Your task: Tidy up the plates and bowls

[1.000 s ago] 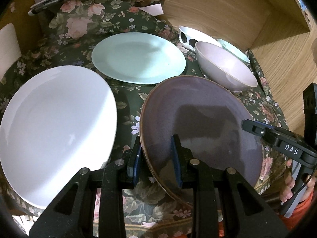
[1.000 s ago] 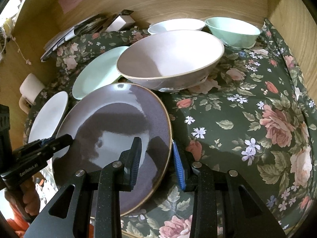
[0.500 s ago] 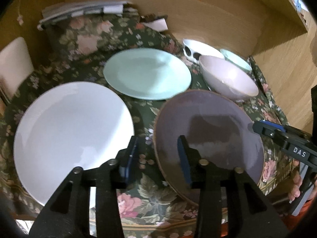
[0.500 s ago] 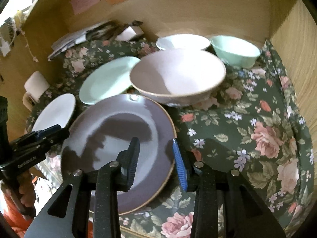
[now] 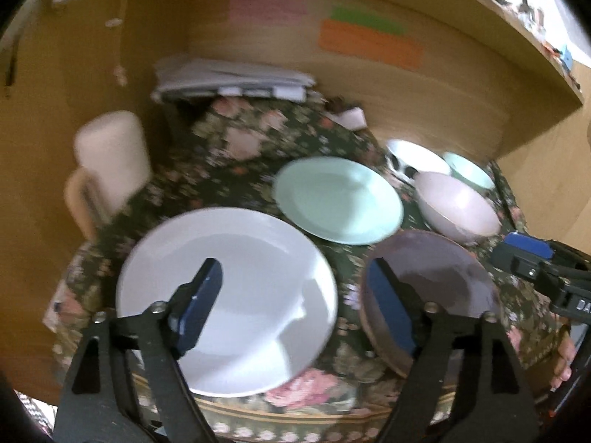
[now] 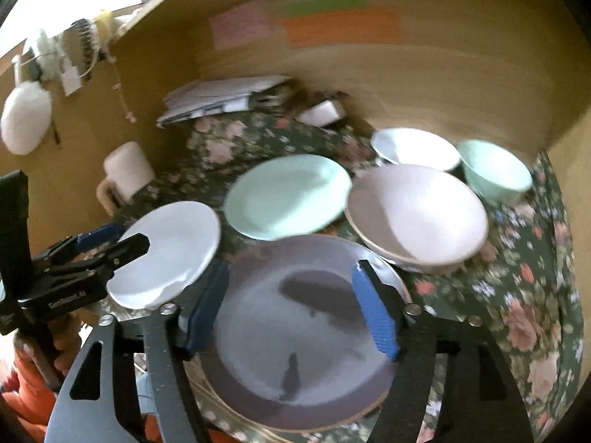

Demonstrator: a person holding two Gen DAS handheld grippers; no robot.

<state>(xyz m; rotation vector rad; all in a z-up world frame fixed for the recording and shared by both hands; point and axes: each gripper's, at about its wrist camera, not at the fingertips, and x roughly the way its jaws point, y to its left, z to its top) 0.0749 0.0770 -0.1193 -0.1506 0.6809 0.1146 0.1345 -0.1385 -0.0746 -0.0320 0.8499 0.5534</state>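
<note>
Risk first: purple plate lies flat on the floral cloth at my six o'clock, released; my left gripper and right gripper have just been opening, both wide and empty. Careless swinging could clip the pink bowl at two o'clock.

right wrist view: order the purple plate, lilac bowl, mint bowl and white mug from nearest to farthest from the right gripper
1. purple plate, directly under the open right gripper.
2. lilac bowl, just beyond, to the right.
3. mint bowl, back right, and white mug, back left: too close to call.
</note>
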